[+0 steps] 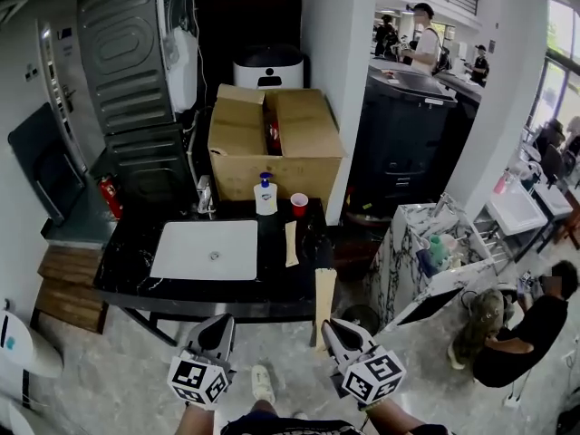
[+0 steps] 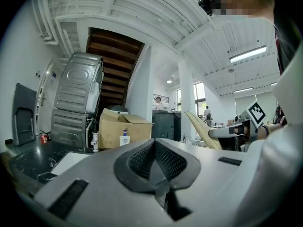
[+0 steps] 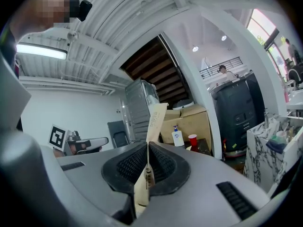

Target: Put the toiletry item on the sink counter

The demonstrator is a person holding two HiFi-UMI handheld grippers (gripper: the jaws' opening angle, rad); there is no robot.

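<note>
Beige paper packet sticking up from right tongs, which are clamping it. Left tongs pressing together, empty. Black surface lying ahead of both tongs; placing not yet done.

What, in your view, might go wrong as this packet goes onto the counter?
The right gripper pinches the thin packet by one end, so it may bend or slip. The counter right of the sink is narrow and already holds a second packet; this one may slide off.
</note>
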